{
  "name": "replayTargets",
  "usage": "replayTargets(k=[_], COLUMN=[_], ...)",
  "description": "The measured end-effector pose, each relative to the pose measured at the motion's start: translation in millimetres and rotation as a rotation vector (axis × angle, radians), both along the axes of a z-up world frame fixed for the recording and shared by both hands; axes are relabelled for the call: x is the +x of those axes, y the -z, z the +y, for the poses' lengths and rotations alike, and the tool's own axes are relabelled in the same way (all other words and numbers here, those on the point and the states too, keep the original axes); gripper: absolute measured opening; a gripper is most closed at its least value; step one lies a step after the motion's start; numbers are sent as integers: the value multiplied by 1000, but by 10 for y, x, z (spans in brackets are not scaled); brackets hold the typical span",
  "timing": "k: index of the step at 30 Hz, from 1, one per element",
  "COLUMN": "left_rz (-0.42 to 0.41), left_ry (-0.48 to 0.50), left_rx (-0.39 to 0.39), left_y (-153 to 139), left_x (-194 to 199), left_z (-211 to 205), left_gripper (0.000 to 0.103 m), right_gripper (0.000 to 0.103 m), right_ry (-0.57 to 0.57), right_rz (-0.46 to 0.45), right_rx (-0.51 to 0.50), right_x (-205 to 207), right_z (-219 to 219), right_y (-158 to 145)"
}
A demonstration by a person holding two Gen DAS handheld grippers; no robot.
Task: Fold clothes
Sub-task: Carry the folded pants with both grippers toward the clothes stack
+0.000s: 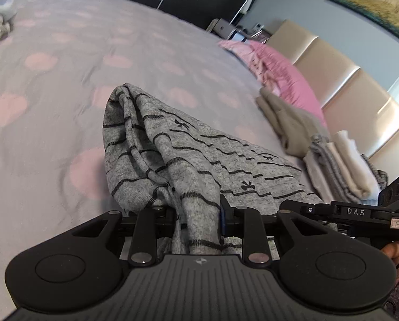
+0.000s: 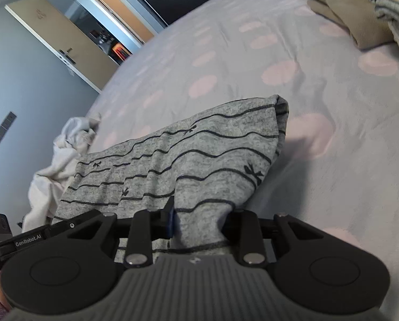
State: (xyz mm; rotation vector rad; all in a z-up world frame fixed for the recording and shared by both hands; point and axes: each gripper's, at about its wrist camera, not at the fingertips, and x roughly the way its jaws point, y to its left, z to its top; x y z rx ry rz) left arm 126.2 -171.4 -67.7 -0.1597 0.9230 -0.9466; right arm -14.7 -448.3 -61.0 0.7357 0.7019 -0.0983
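Grey striped garment (image 1: 188, 157) bunched and lifted above the dotted bedspread (image 1: 65, 61), pinched in both left gripper (image 1: 199, 214) and right gripper (image 2: 199, 219) (fingertips buried in cloth), far hem folded under, folded pile (image 1: 333, 157) beyond, cropped.

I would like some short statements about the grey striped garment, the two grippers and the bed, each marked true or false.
1. Both grippers hold the same grey striped garment. True: the left gripper and the right gripper each pinch its fabric.
2. The bed cover is plain white. False: it is grey with pink dots.
3. Folded clothes lie near the pink pillow. True.
4. The striped garment lies flat, untouched. False: it hangs bunched from both grippers.
5. A crumpled white garment is on the bed. True.
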Motion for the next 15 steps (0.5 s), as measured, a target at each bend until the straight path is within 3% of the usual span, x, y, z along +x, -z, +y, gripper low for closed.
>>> replayTargets(k=[8, 15], left_rz=[-60, -108], left_ry=[51, 125], left_rx=[-101, -224], left_y=[-513, -1000], left_x=[-231, -443], left_z=[-186, -872], left_gripper=[23, 23], right_gripper=[31, 31], right_ry=[-11, 19], right_rz=[-79, -123], right_rx=[-4, -96], right_x=[-357, -810], right_z=[-310, -879], right_y=[-613, -1343])
